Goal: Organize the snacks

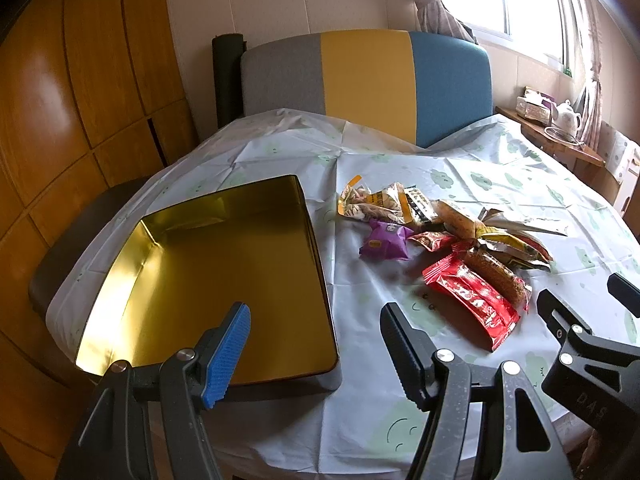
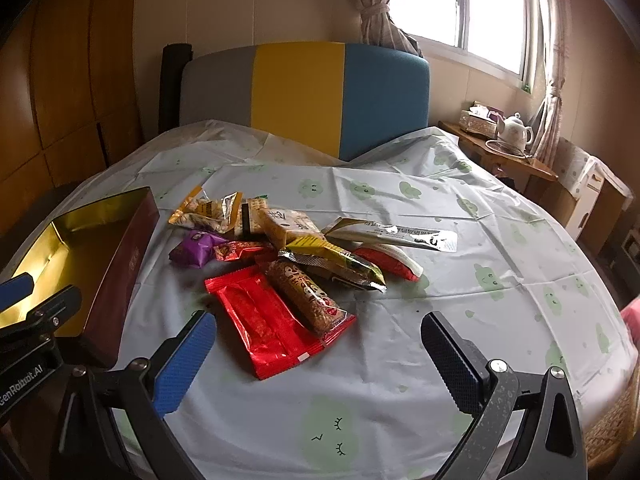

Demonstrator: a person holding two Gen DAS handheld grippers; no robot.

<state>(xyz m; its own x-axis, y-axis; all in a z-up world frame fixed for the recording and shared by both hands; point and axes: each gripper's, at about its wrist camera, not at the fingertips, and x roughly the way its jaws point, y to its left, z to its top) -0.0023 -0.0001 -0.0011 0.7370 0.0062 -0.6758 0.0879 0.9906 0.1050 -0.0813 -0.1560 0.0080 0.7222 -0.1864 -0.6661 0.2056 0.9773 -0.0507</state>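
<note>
Scene: a desk (image 2: 400, 360) under a pale cloth with green faces was seen, carrying an open gold-lined tin (image 1: 208, 272) and a heap of snacks (image 2: 288, 252).
Tin: it was found empty, lying at 9 o'clock of the heap and apart from it.
Left gripper (image 1: 314, 354): it was held wide with nothing between the jaws, poised over the tin's near right corner.
Right gripper (image 2: 316, 360): it was likewise spread wide and empty, hanging above bare cloth just short of the heap.
Nearest snack: a red packet (image 2: 264, 320) was lain flat at the heap's near edge, a brown bar (image 2: 308, 296) resting across its right side.
Key relation: from the right gripper the red packet was placed at about 11 o'clock, close ahead; its long axis was run from 11 to 5 o'clock, oblique to the jaw line.
Nearer arm: the right was judged nearer the packet, the left nearer the tin.
Progress: no snack was seen in the tin, so the sorting was judged barely begun.
Next move: a twist of the right wrist was thought needed so the jaws could be closed across the packet's short side.
</note>
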